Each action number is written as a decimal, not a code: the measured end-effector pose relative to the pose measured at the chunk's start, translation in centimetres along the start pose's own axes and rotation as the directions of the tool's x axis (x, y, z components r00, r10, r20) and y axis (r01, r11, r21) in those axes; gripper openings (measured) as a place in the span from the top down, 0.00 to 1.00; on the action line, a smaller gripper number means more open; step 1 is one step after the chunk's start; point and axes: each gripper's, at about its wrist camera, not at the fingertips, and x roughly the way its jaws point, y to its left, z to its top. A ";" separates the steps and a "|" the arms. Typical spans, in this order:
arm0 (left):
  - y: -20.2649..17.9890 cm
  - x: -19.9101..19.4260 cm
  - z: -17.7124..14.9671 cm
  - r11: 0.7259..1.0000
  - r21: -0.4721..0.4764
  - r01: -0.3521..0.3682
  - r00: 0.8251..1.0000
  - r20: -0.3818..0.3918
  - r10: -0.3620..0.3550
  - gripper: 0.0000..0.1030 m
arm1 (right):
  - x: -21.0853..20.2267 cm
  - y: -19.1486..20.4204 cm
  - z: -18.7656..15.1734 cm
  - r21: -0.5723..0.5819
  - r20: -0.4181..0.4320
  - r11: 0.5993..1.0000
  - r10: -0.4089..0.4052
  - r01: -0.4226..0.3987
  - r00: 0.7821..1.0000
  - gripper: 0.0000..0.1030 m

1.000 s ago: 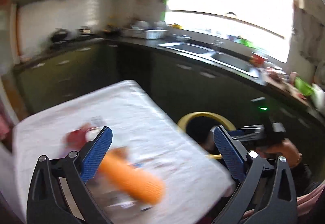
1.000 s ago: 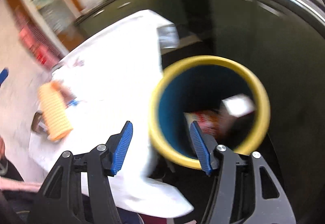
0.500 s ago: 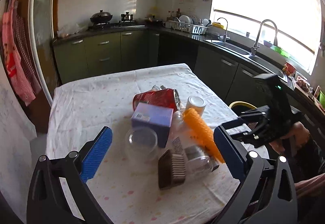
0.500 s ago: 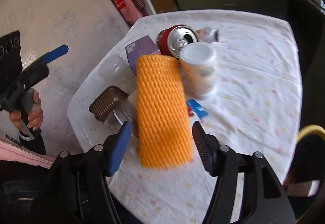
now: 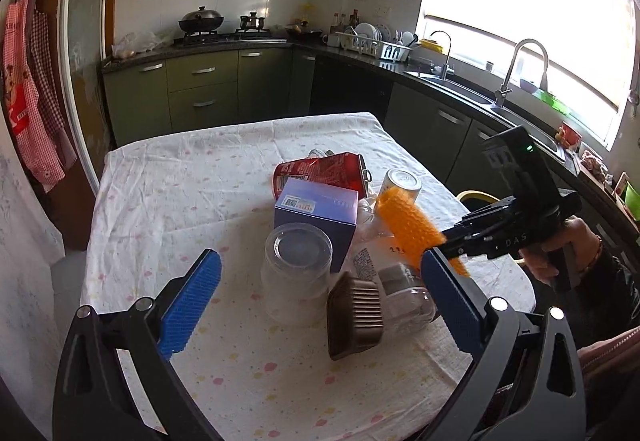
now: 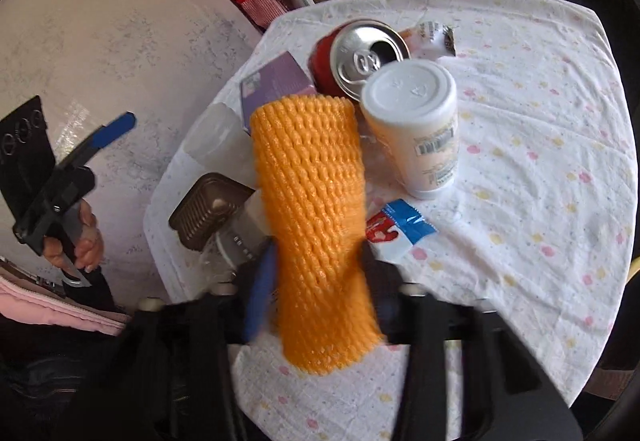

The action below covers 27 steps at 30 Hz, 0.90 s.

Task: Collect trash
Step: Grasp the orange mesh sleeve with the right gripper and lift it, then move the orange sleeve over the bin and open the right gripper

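Trash lies heaped near the middle of the bench (image 5: 168,177), which wears a white cloth with small coloured spots. Taken from left to right in the left wrist view, the left gripper (image 5: 316,301) hangs low over the near edge with its blue pads spread wide and nothing between them. Ahead of it a clear plastic cup (image 5: 297,273) stands upside down, touching the purple box (image 5: 318,215) behind it. Behind the box a red drink can (image 5: 320,171) lies on its side. Just right of the cup a brown ribbed tray (image 5: 354,317) is tipped on edge against a clear jar (image 5: 408,297) that lies on its side. Further right a white tub (image 5: 400,181) stands upright, and an orange foam net sleeve (image 5: 408,227) slants in front of it. At the far right the right gripper (image 6: 316,273) reaches in from the bench's side, held in a hand (image 5: 560,249).

In the right wrist view its jaws are closing on the lower part of the sleeve (image 6: 316,201), the pads blurred against both sides of it, so the foam is already pinched. A blue, white and red wrapper (image 6: 400,229) lies flat on the cloth just beside the sleeve, in front of the tub (image 6: 416,129).
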 end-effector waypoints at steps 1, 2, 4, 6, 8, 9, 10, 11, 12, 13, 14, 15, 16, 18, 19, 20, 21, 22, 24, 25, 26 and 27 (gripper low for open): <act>0.0 0.1 0.0 1.000 0.001 0.000 1.000 -0.001 0.000 0.05 | -0.3 0.3 0.0 -0.005 0.010 1.000 -0.001 0.001 1.000 0.87; -0.1 0.1 0.0 1.000 0.000 0.001 1.000 -0.002 -0.001 0.05 | -0.7 0.6 -0.2 -0.011 0.020 1.000 -0.005 0.006 1.000 0.88; -0.2 0.2 0.1 1.000 0.001 0.004 1.000 -0.003 -0.004 0.05 | -1.5 1.5 -0.4 -0.028 0.043 0.999 -0.017 0.018 0.999 0.88; -0.2 0.3 0.1 1.000 0.006 0.003 1.000 -0.004 -0.003 0.05 | -2.6 2.3 -0.7 -0.041 0.074 0.999 -0.016 0.019 0.997 0.88; -0.5 0.3 0.1 1.000 0.012 0.004 1.000 -0.006 -0.004 0.05 | -4.2 3.1 -1.0 -0.055 0.111 0.998 -0.033 0.039 0.993 0.89; -0.6 0.3 0.1 1.000 0.015 0.006 1.000 -0.007 -0.006 0.05 | -4.9 3.3 -1.1 -0.055 0.129 0.997 -0.045 0.052 0.991 0.89; -0.7 0.3 0.2 1.000 0.020 0.008 1.000 -0.009 -0.008 0.05 | -6.1 3.3 -1.3 -0.048 0.156 0.996 -0.068 0.077 0.985 0.88; -0.9 0.3 0.2 1.000 0.026 0.008 1.000 -0.010 -0.008 0.05 | -6.9 3.3 -1.5 -0.041 0.175 0.994 -0.088 0.097 0.981 0.88; -1.0 0.3 0.2 1.000 0.030 0.009 1.000 -0.010 -0.009 0.05 | -8.4 2.9 -1.9 -0.025 0.208 0.991 -0.123 0.131 0.970 0.88; -1.2 0.3 0.2 0.999 0.034 0.012 1.000 -0.011 -0.012 0.05 | -9.8 2.3 -2.4 0.005 0.238 0.985 -0.167 0.171 0.957 0.88; -1.3 0.4 0.2 0.999 0.037 0.016 1.000 -0.012 -0.015 0.05 | -11.2 1.4 -3.1 0.050 0.257 0.977 -0.211 0.206 0.943 0.88; -1.5 0.5 0.2 0.999 0.040 0.021 1.000 -0.014 -0.021 0.05 | -12.2 0.5 -3.5 0.087 0.268 0.970 -0.243 0.227 0.932 0.88; -1.7 0.6 0.2 0.999 0.042 0.027 1.000 -0.017 -0.027 0.05 | -13.5 -1.0 -4.2 0.145 0.278 0.951 -0.303 0.272 0.912 0.88; -2.1 0.8 0.3 0.998 0.048 0.038 0.999 -0.023 -0.037 0.05 | -15.2 -3.9 -5.6 0.246 0.260 0.894 -0.432 0.374 0.863 0.88; -2.3 0.9 0.3 0.998 0.052 0.042 0.999 -0.026 -0.041 0.05 | -15.9 -5.9 -6.4 0.306 0.232 0.858 -0.487 0.413 0.842 0.88; -2.6 1.1 0.3 0.997 0.057 0.046 0.999 -0.029 -0.044 0.05 | -16.2 -8.1 -7.3 0.364 0.193 0.821 -0.529 0.440 0.827 0.88; -2.8 1.1 0.4 0.997 0.060 0.048 0.998 -0.031 -0.046 0.05 | -16.3 -9.6 -7.9 0.397 0.164 0.796 -0.552 0.457 0.818 0.88; -3.0 1.3 0.4 0.997 0.065 0.050 0.998 -0.034 -0.048 0.05 | -16.2 -11.5 -8.6 0.431 0.125 0.765 -0.577 0.480 0.808 0.88; -3.3 1.5 0.5 0.996 0.071 0.052 0.998 -0.039 -0.050 0.05 | -15.7 -14.5 -9.7 0.480 0.063 0.723 -0.594 0.497 0.802 0.88; -3.5 1.6 0.5 0.996 0.075 0.053 0.998 -0.042 -0.050 0.05 | -15.4 -15.9 -10.2 0.498 0.039 0.709 -0.593 0.498 0.805 0.88; -3.7 1.7 0.5 0.996 0.078 0.052 0.998 -0.044 -0.049 0.05 | -14.9 -17.3 -10.6 0.513 0.013 0.696 -0.591 0.502 0.806 0.88; -3.9 1.8 0.6 0.995 0.082 0.050 0.998 -0.046 -0.046 0.05 | -14.6 -18.1 -10.8 0.521 0.001 0.690 -0.589 0.502 0.808 0.88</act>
